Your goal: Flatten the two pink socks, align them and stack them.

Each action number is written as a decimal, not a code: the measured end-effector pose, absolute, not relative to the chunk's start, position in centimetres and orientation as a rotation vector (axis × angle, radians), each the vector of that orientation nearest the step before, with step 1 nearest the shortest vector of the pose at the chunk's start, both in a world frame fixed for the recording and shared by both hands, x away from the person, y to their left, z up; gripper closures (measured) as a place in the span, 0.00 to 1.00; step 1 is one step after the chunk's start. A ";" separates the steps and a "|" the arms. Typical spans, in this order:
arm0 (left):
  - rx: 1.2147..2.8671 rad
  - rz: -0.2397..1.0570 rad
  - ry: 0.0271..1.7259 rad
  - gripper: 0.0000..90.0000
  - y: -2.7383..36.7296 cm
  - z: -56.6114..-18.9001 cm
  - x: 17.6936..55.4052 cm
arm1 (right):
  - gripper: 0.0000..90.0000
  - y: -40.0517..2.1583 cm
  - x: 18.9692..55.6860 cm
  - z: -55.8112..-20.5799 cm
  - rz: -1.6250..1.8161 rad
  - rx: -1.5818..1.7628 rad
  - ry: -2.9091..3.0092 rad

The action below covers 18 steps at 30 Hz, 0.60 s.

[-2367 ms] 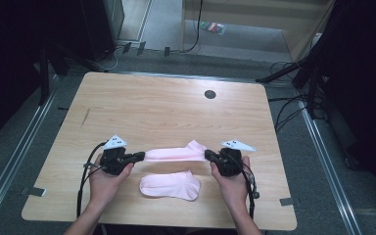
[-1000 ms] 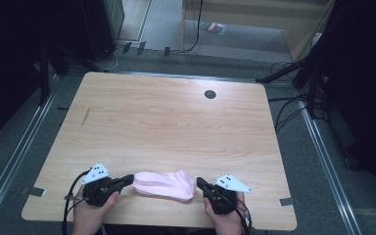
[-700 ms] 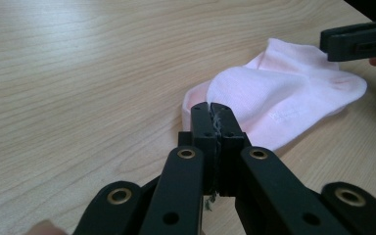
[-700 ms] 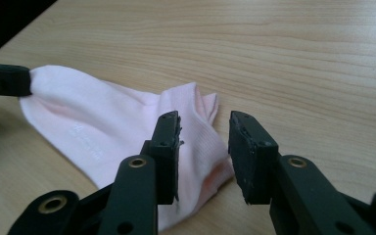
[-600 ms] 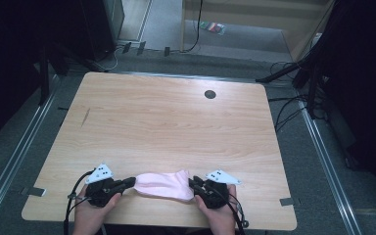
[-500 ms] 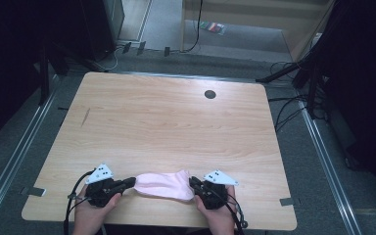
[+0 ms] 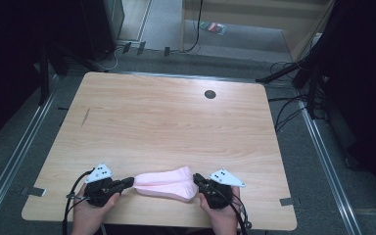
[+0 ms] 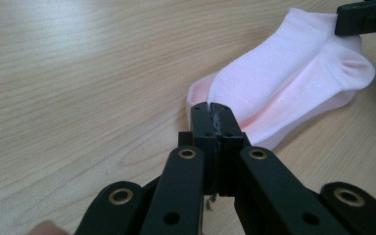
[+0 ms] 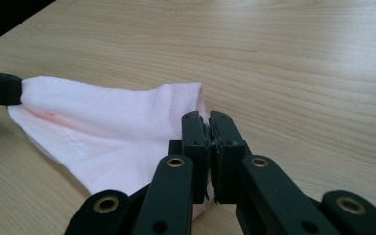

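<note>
Near the bottom centre of the high view, pink socks (image 7: 166, 182) lie stacked on the table (image 7: 166, 122), left gripper (image 7: 129, 182) and right gripper (image 7: 197, 179) each clamped on opposite ends.

Pink socks (image 7: 165, 183) between two grippers near table (image 7: 176, 122) edge

High view: above the near edge, facing forward and down over the whole table (image 7: 176, 122). Gripper views: low, close, facing each other along black jaws, sharing the pink socks (image 8: 284, 83) at 6 o'clock.
</note>
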<state>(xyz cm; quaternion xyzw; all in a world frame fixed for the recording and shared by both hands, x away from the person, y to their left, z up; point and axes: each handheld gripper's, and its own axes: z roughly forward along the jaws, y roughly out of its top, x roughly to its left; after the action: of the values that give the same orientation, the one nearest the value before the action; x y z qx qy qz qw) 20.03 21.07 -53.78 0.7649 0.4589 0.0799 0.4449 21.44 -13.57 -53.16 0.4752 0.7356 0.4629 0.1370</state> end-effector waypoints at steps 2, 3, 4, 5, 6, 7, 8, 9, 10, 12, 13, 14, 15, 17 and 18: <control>1.907 0.178 1.147 1.00 21.1 -54.1 20.2 | 0.97 -13.4 21.6 -53.5 1.333 1.383 2.141; 1.909 0.184 1.162 0.98 21.0 -54.3 20.3 | 0.96 -13.3 21.8 -53.7 1.327 1.387 2.159; 1.902 0.195 1.176 0.86 21.0 -54.4 20.4 | 0.92 -13.2 22.0 -54.1 1.318 1.403 2.188; 1.888 0.226 1.193 0.76 21.0 -54.4 20.4 | 0.85 -13.2 22.1 -54.2 1.311 1.413 2.194; 1.873 0.249 1.196 0.68 21.1 -54.2 20.3 | 0.77 -13.3 22.0 -54.2 1.309 1.421 2.173; 1.843 0.273 1.190 0.64 21.2 -53.9 20.2 | 0.75 -13.3 21.9 -54.0 1.310 1.424 2.157; 1.813 0.301 1.178 0.62 21.3 -53.5 20.0 | 0.75 -13.4 21.6 -53.7 1.319 1.409 2.133; 1.783 0.328 1.152 0.64 21.3 -53.1 19.7 | 0.76 -13.3 21.2 -53.2 1.326 1.391 2.110; 1.769 0.341 1.128 0.73 21.2 -52.8 19.4 | 0.81 -13.2 20.8 -52.7 1.335 1.362 2.097; 1.786 0.339 1.037 0.84 20.3 -52.5 19.2 | 0.86 -12.4 20.0 -52.1 1.353 1.287 2.123; 1.827 0.330 1.001 0.88 19.6 -52.6 19.2 | 0.88 -12.0 19.9 -52.2 1.353 1.270 2.148; 1.868 0.323 0.980 0.91 18.9 -52.9 19.3 | 0.90 -11.4 19.8 -52.4 1.343 1.248 2.198; 1.904 0.325 0.980 0.93 18.4 -53.3 19.4 | 0.91 -10.8 19.8 -52.8 1.324 1.238 2.243; 1.950 0.301 1.005 0.96 17.8 -54.1 19.8 | 0.93 -10.1 20.0 -53.6 1.277 1.247 2.298; 1.974 0.285 1.020 0.96 17.8 -54.4 19.9 | 0.93 -9.8 20.1 -54.2 1.231 1.259 2.337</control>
<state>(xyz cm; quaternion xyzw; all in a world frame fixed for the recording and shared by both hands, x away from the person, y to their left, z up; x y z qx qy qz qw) 19.92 17.75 -54.41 0.7933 0.4099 0.1144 0.4355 20.13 -9.83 -54.21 0.4278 0.7940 0.4184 0.1077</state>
